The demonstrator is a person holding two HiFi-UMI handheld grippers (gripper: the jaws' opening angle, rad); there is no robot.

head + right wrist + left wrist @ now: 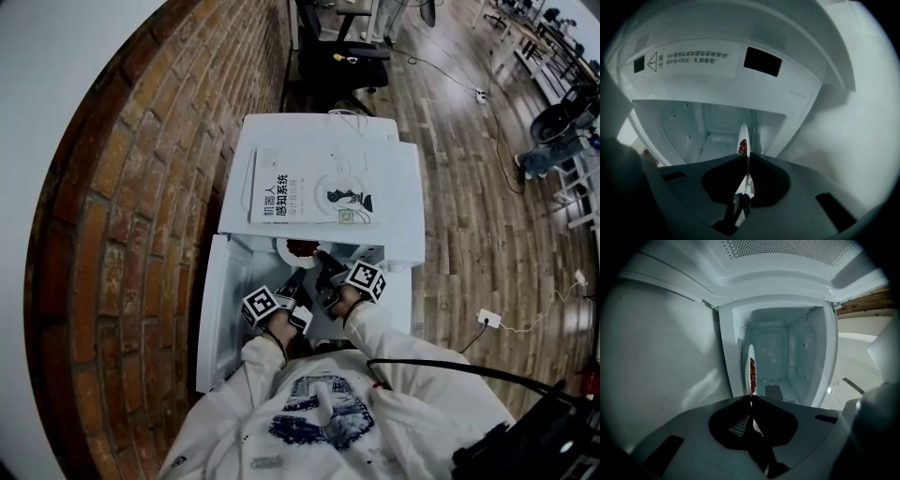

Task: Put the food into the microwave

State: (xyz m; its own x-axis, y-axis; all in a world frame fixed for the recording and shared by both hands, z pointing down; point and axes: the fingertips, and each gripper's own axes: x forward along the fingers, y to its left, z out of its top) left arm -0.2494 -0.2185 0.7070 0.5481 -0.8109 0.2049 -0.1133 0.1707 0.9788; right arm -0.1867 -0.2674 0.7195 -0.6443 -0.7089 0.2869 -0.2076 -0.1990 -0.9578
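Task approx halfway. Microwave door hanging open, L of left tongs. Plate w/ red food sitting at cavity mouth, just ahead of both tongs, not yet set inside. Left tongs pinching plate rim; right tongs pinching opposite rim. Both hands reaching fwd side by side, tilting slightly down. Remaining: pushing plate in, letting go.

One microwave, one book, one plate of red food, two grippers: left gripper, right gripper.
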